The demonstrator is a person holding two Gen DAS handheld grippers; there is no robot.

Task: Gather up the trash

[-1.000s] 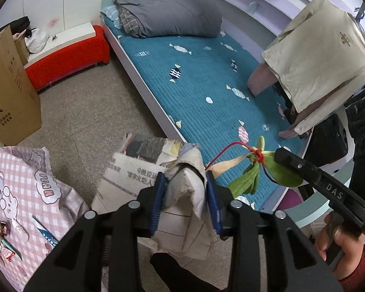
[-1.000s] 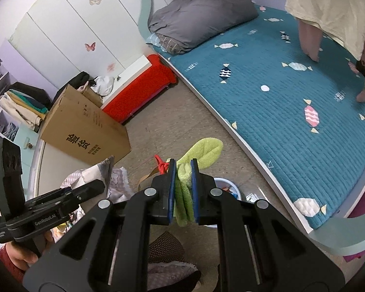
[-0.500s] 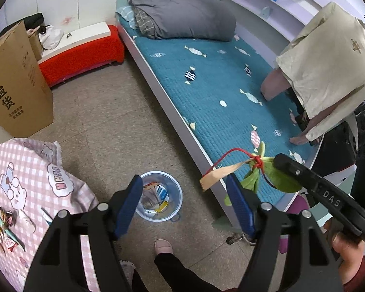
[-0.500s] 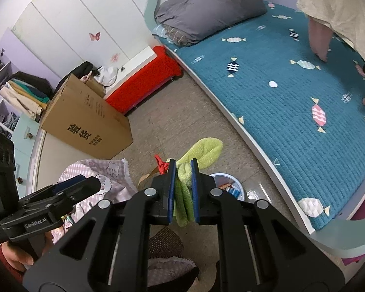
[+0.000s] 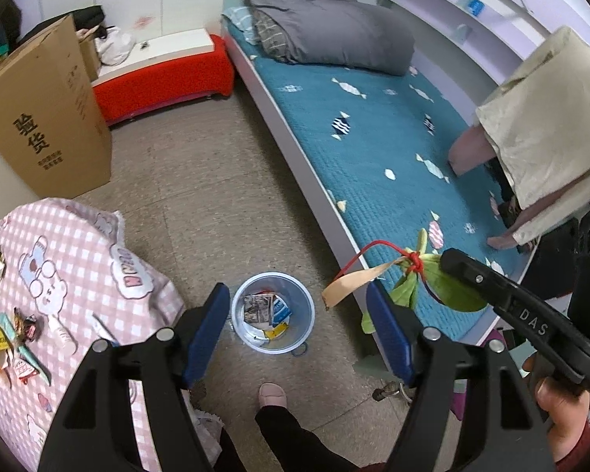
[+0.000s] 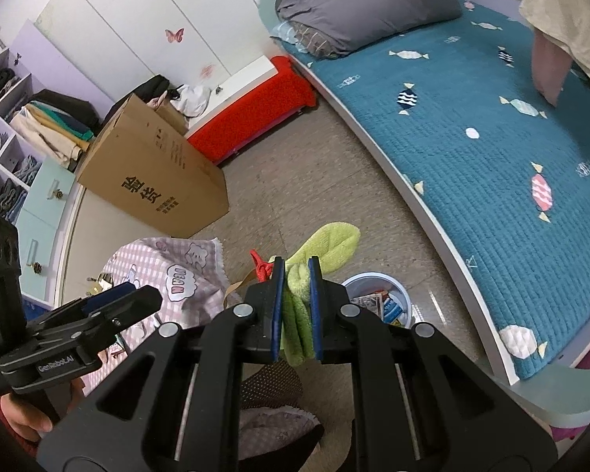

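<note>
My left gripper [image 5: 299,314] is open and empty, held above a small clear trash bin [image 5: 273,312] on the floor that holds newspaper and wrappers. My right gripper [image 6: 296,287] is shut on a bundle of green leaves [image 6: 318,251] tied with red string; in the left wrist view the bundle [image 5: 432,279] hangs to the right of the bin, above the bed edge. The bin also shows in the right wrist view [image 6: 377,303], just right of and below the held leaves. Several wrappers [image 5: 15,338] lie on the pink checked tablecloth [image 5: 70,259] at the left.
A teal bed [image 5: 373,149] with a grey duvet runs along the right. A cardboard box [image 5: 47,118] and a red bench [image 5: 161,78] stand at the back left. The person's foot [image 5: 272,395] is just below the bin. Clothes hang at the right [image 5: 550,118].
My left gripper opened and let go of the crumpled newspaper, which now lies in the bin. The right gripper kept hold of the leaf bundle and barely moved.
</note>
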